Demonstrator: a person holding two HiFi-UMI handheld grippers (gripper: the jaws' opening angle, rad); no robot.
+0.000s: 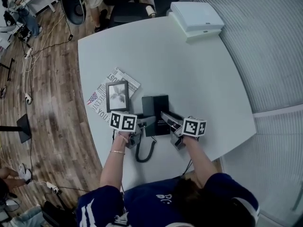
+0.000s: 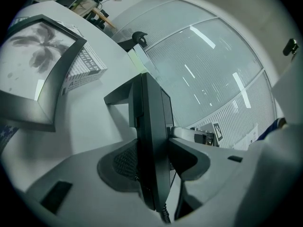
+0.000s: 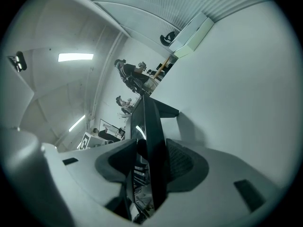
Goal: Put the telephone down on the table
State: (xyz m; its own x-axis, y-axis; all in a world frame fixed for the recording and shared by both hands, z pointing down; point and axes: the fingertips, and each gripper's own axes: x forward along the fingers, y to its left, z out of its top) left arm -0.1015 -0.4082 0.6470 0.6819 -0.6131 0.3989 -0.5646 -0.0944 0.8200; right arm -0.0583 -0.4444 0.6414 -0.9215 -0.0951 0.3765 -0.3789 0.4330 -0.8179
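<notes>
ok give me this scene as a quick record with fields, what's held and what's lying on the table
surface: white table
held item: black plastic desk telephone
cord: black coiled cord, looping toward the person
left gripper: shut on the telephone's left edge
right gripper: shut on its right edge
left of telephone: dark-framed picture lying on a folded newspaper
far corner: stacked flat white boxes
telephone resting or lifted: cannot tell

My head camera looks steeply down from above my shoulders onto the table, taking in my left gripper and right gripper. Each gripper camera sits close behind its jaws, looking along them. All 3 views share the telephone and the table around it.
</notes>
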